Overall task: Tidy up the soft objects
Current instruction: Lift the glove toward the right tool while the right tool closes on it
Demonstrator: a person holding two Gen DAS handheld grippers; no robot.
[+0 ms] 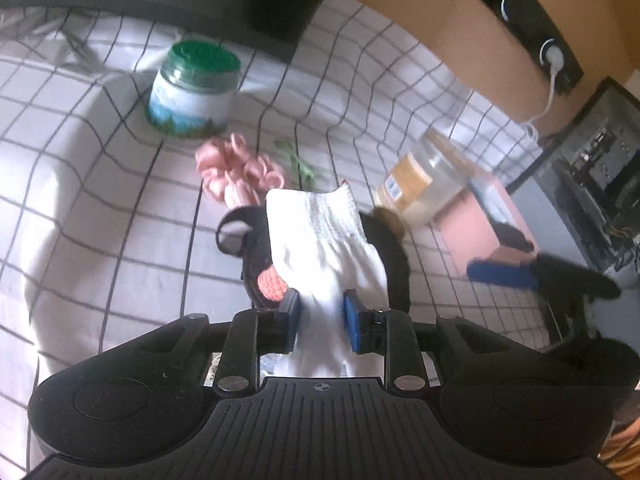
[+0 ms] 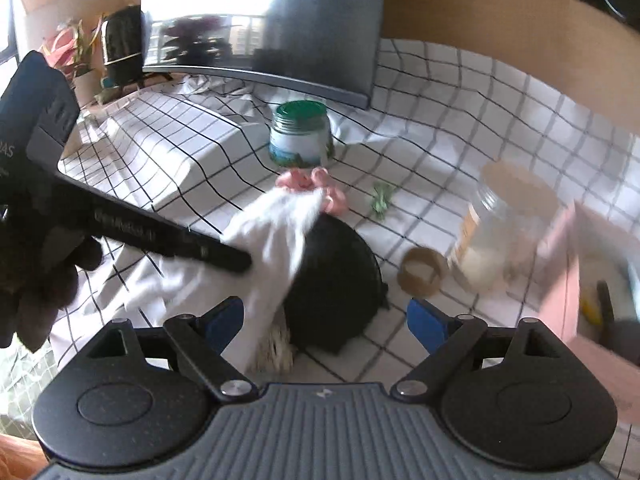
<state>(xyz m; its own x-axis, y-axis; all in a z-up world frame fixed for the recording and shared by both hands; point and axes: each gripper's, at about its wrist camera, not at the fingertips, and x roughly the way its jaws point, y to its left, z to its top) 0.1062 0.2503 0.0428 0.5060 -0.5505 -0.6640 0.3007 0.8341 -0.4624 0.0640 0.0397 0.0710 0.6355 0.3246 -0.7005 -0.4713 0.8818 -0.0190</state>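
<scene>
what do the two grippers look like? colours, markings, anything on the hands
Both match: black linkage arms with silver pivot screws, a ribbed grey-black base plate with a small centre mark, round black side housings and blue finger pads. Left gripper shows blue pads; right gripper the same. In the right view, the left gripper's black body carries faint white lettering, held by a dark-gloved hand.

A soft white knitted sock (image 1: 320, 232), ribbed at its cuff, is seen against a matt black fabric item (image 2: 336, 280). The bench (image 1: 100, 160) is covered by a thin, creased white cloth printed with a dark grid. A glossy green plastic lid is carried by the labelled jar (image 1: 192, 88); clear glass is shown by the second jar (image 2: 492, 236). A matt cardboard ring (image 2: 424, 270) is visible.
</scene>
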